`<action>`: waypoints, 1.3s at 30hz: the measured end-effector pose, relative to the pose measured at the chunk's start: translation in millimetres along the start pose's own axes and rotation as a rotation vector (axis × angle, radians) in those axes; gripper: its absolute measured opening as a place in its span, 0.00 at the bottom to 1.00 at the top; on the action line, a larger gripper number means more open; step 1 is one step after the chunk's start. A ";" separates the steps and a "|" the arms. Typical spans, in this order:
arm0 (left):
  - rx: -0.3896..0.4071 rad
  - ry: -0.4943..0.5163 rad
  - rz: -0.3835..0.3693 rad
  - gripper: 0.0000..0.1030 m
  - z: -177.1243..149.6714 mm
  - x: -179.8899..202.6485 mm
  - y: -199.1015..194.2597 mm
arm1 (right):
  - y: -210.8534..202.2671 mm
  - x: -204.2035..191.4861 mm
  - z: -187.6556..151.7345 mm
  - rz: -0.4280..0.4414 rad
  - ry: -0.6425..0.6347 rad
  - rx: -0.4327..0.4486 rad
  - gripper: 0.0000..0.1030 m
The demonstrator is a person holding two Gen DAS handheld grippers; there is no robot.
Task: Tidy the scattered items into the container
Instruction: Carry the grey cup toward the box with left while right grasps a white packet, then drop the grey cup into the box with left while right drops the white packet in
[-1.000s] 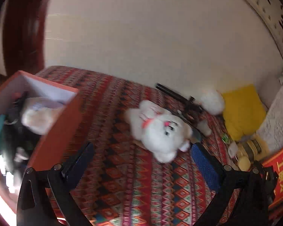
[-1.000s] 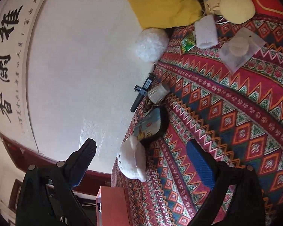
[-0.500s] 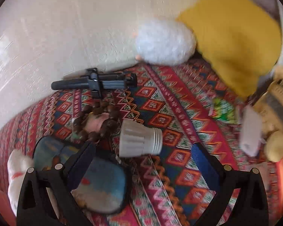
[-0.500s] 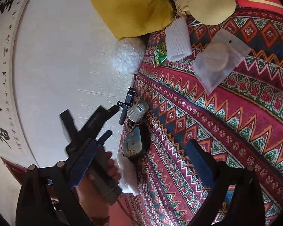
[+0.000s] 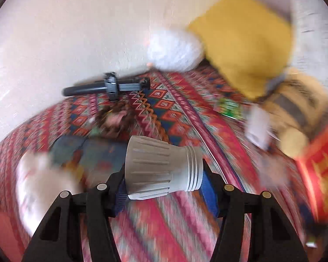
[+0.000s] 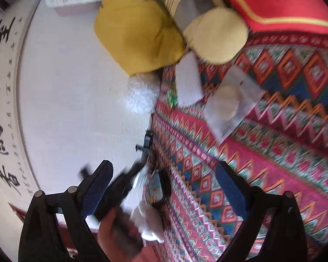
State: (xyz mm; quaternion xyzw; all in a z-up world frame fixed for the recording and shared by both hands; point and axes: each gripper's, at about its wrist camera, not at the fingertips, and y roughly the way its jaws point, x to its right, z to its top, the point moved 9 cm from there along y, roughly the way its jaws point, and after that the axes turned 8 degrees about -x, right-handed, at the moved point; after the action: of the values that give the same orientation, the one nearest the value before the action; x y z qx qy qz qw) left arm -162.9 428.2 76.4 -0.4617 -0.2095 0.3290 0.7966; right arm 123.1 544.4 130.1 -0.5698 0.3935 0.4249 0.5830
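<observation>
Grey ribbed cup [image 5: 161, 168], lying on its side on the patterned bedspread [image 5: 168, 118], now sits between the fingers of your left gripper [image 5: 164, 187], where half a second ago it lay ahead of wide-open jaws. You have swung across from the white plush toy [image 5: 39, 179] and the orange box, dropped in on the cup, and the jaws have just been closing with the cup between them; the blue pads look to be against its wide end and its ringed narrow end, though motion blur keeps me from saying the grip is firm. That means the pick is probably made or nearly made, and the cup still has to travel back to the box, which is out of sight in both views now. Your right gripper [image 6: 164, 187] has its fingers spread wide with nothing between them, and it has drifted toward the far end of the bed, where a clear packet [image 6: 231, 102] and a white foam sleeve [image 6: 188, 80] lie loose on the cover. Beyond the cup, the black handle [image 5: 105, 87], the bead bracelet [image 5: 116, 118] and the dark pouch [image 5: 98, 152] are still scattered.
</observation>
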 end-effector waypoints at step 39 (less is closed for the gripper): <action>0.458 -0.670 0.326 0.55 -322.2 -404.9 -335.6 | 51.6 -110.2 -166.6 0.106 -0.511 -0.358 0.08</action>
State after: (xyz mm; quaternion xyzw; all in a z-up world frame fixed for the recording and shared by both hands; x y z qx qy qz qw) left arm -128.2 -174.8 200.9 -0.1679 -0.3027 0.6201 0.7041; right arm 42.3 372.2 210.2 -0.5168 0.1823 0.6466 0.5307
